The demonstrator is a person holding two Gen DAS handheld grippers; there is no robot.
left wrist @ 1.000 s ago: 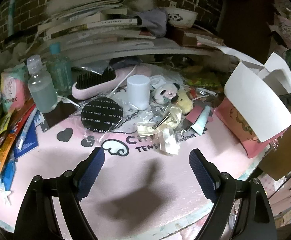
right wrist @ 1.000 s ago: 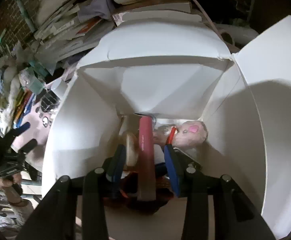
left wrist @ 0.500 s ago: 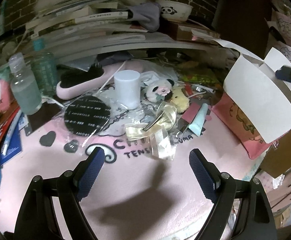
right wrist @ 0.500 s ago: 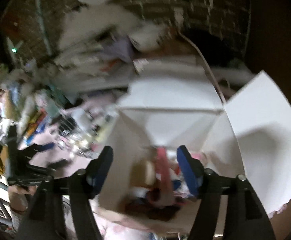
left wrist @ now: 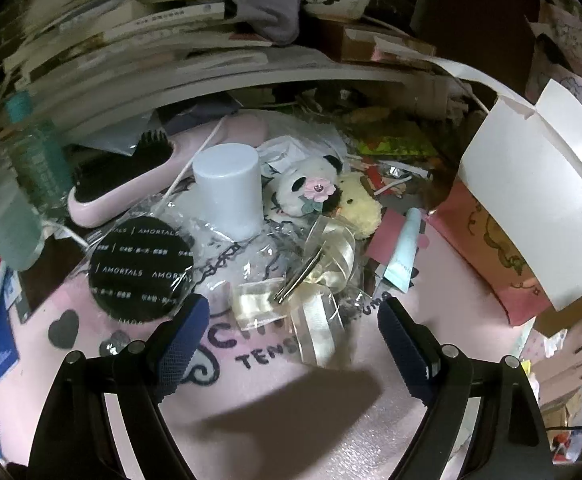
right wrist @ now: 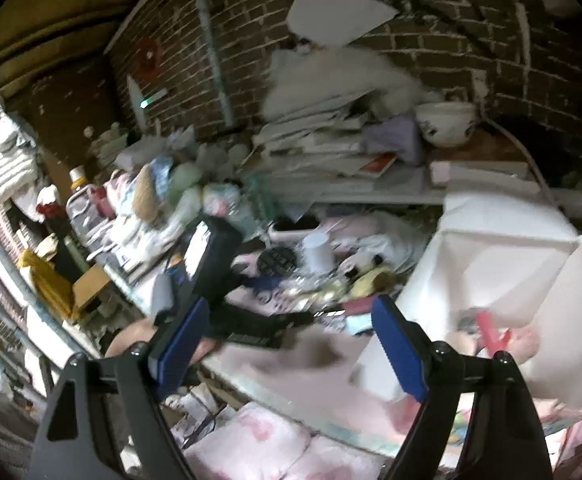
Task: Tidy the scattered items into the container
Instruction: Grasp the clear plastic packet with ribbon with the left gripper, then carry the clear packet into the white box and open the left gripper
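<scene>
Hovering with jaws spread and empty, left gripper [left wrist: 293,334] is facing the cellophane-wrapped ribbon bow [left wrist: 319,276] lying on the pink mat [left wrist: 291,420]: probably light, crinkly, slippery, best pinched across its knot.

Matt white card box [left wrist: 539,204], glossy clear cellophane ribbon [left wrist: 323,280], plush panda [left wrist: 311,190], smooth plastic cap [left wrist: 229,190].
</scene>
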